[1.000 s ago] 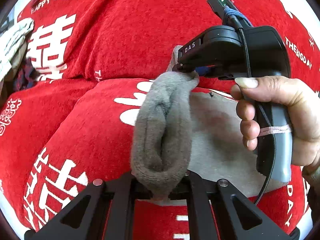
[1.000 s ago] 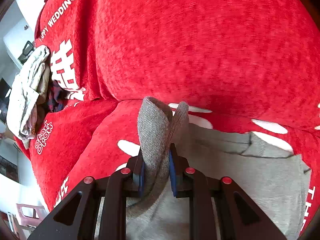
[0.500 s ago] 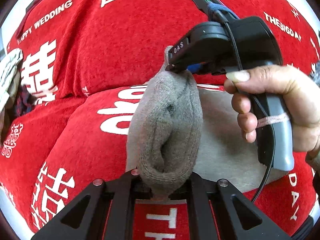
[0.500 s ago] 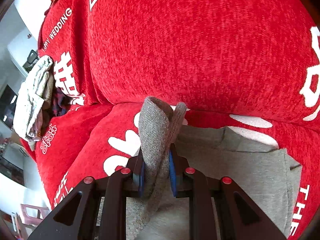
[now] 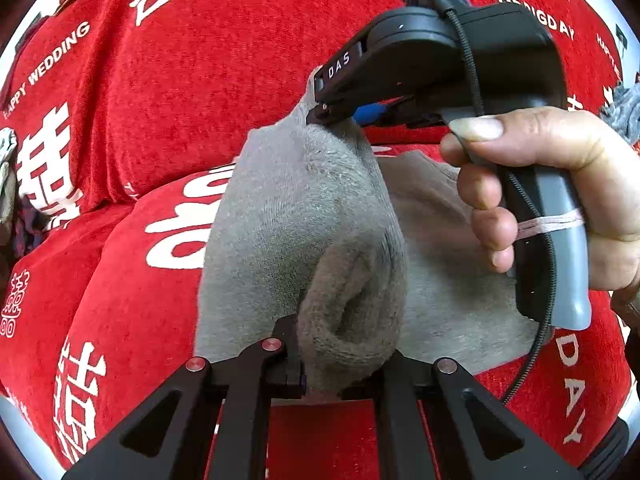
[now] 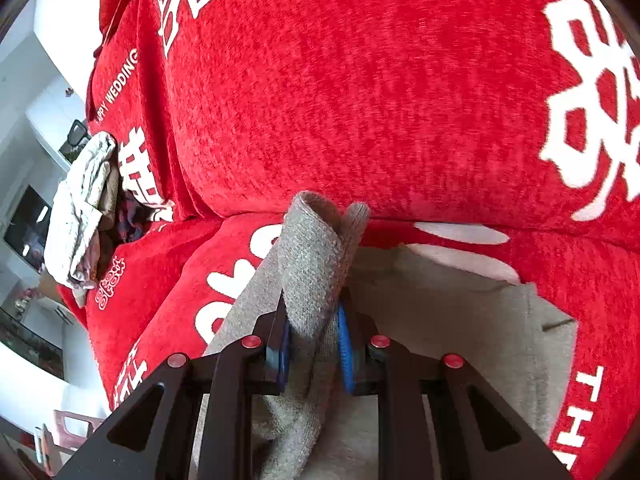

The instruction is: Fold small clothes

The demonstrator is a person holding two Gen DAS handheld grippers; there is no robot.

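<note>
While our left tool (image 5: pixel 340 376) pinches one bunched end of the grey garment (image 5: pixel 304 216), our right tool (image 6: pixel 312 344) clamps another fold of it, so part of the cloth hangs lifted above the red sofa cover (image 6: pixel 360 100) while the rest lies flat there.

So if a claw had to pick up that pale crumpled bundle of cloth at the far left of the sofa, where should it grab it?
Probably at the upper end of the pale bundle, coming from above. It is draped in loose upright folds against the red sofa cover, so the top ridge sticks out and gives a pinchable fold. Its lower end tucks in among darker cloth, so a grab there might catch both.
</note>
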